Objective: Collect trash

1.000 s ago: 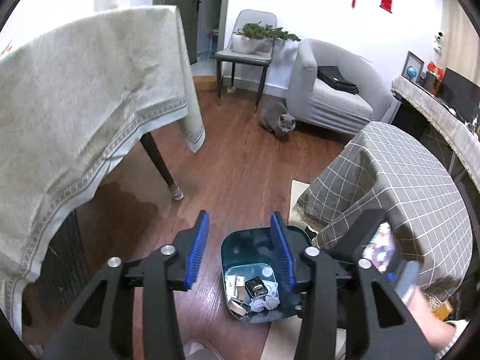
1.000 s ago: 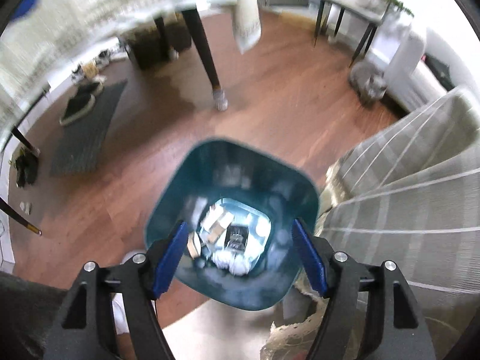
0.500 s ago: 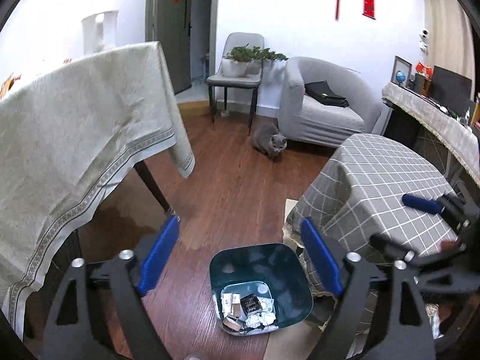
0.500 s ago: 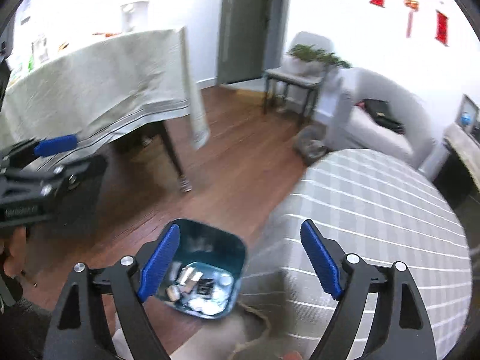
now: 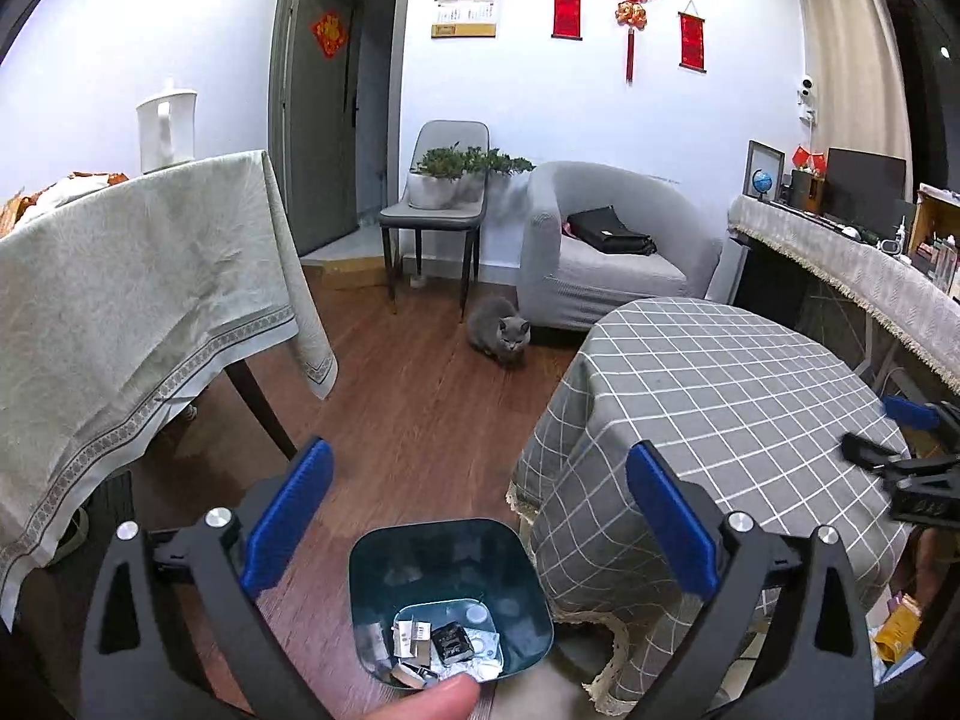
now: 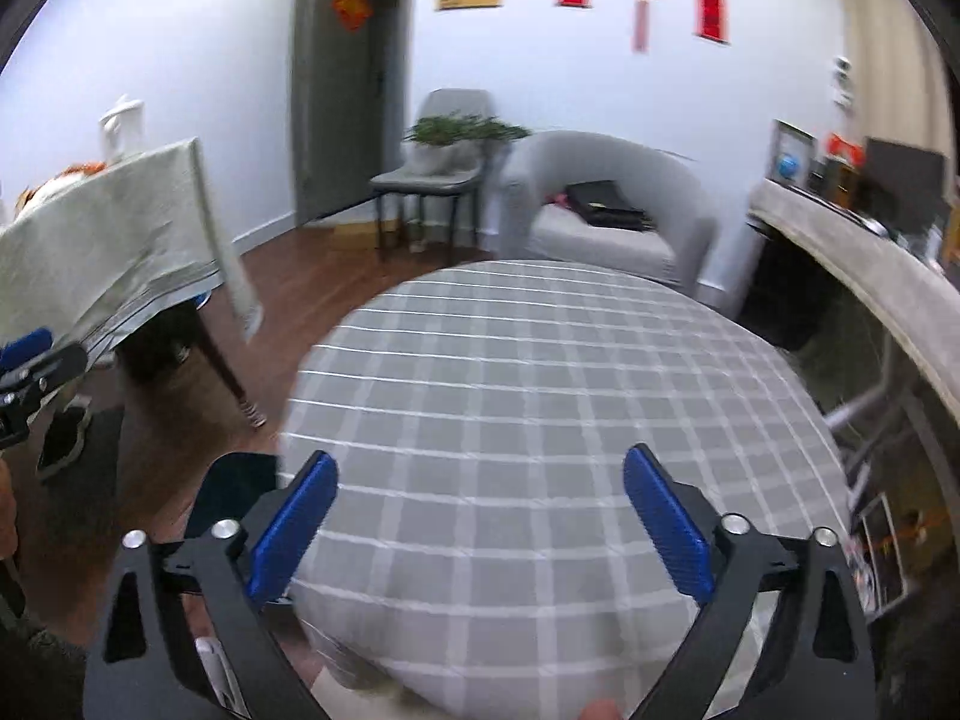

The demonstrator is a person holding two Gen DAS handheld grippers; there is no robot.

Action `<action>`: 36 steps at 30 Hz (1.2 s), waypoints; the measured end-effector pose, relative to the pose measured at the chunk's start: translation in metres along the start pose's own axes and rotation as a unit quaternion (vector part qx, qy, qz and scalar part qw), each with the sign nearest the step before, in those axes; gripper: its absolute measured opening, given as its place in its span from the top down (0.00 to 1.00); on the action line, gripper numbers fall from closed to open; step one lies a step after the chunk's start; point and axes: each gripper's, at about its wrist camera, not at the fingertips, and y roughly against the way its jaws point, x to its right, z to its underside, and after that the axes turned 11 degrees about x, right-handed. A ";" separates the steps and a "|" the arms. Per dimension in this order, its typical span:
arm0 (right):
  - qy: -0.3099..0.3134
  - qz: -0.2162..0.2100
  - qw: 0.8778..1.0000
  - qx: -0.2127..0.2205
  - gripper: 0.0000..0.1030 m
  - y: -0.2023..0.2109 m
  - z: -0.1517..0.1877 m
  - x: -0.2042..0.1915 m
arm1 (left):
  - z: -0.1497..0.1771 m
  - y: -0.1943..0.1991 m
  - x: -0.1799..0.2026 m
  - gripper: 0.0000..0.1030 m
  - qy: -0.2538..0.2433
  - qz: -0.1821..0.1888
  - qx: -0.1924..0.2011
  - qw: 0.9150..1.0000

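Observation:
A teal trash bin (image 5: 450, 570) stands on the wood floor beside the round checked table (image 5: 720, 408). At its bottom lie paper scraps, a small black box (image 5: 453, 642) and crumpled wrappers. My left gripper (image 5: 477, 462) hovers above and behind the bin, its jaws opening wide with nothing between them. My right gripper (image 6: 480, 462) hangs over the checked tablecloth (image 6: 540, 390), jaws also opening and empty. In the right wrist view only a dark edge of the bin (image 6: 234, 492) shows. The right gripper also appears at the edge of the left wrist view (image 5: 900, 438).
A grey cat (image 5: 501, 333) crouches on the floor near a grey armchair (image 5: 600, 240). A dining table under a beige cloth (image 5: 120, 300) fills the left. A chair with potted plants (image 5: 441, 204) stands by the door. A cluttered counter (image 5: 840, 252) runs along the right.
Both grippers lifted away from the bin and tilted up toward the room, jaws spreading wider. The right gripper swung from above the bin to over the checked table.

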 end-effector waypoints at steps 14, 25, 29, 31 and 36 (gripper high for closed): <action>-0.044 0.034 0.998 0.041 0.03 0.050 0.030 0.073 | 0.035 0.004 0.021 0.03 -0.012 -0.025 -0.031 0.999; -0.021 -0.017 0.999 0.030 0.03 0.040 0.030 0.054 | 0.044 0.000 0.029 0.03 -0.020 -0.022 -0.051 0.998; -0.011 -0.028 0.999 0.030 0.03 0.039 0.029 0.044 | 0.047 -0.002 0.028 0.03 -0.005 -0.021 -0.064 0.998; -0.007 -0.031 0.999 0.027 0.03 0.037 0.029 0.041 | 0.048 -0.004 0.028 0.03 -0.003 -0.021 -0.070 0.997; 0.000 -0.037 0.999 0.025 0.03 0.036 0.028 0.034 | 0.052 -0.005 0.031 0.03 -0.007 -0.022 -0.077 0.997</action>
